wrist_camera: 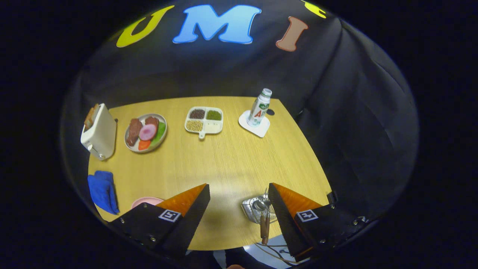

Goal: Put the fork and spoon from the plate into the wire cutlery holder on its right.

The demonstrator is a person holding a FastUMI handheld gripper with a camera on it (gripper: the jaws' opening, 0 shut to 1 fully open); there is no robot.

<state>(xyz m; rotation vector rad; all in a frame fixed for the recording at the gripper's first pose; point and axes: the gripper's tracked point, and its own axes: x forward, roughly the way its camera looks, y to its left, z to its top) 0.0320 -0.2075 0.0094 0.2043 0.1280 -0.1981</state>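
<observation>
Gripper (239, 194) wide open, nothing held — fingers hang above the table's (224, 160) near edge. Wire cutlery holder (254, 210) sits by near edge, just inside right finger, w/ wooden-handled utensil (263, 220) in it; can't tell fork or spoon. Pink plate (143, 202) partly hidden behind left finger, near blue cloth (102, 191) at near-left corner. Toaster (99, 131) at far-left corner.
</observation>
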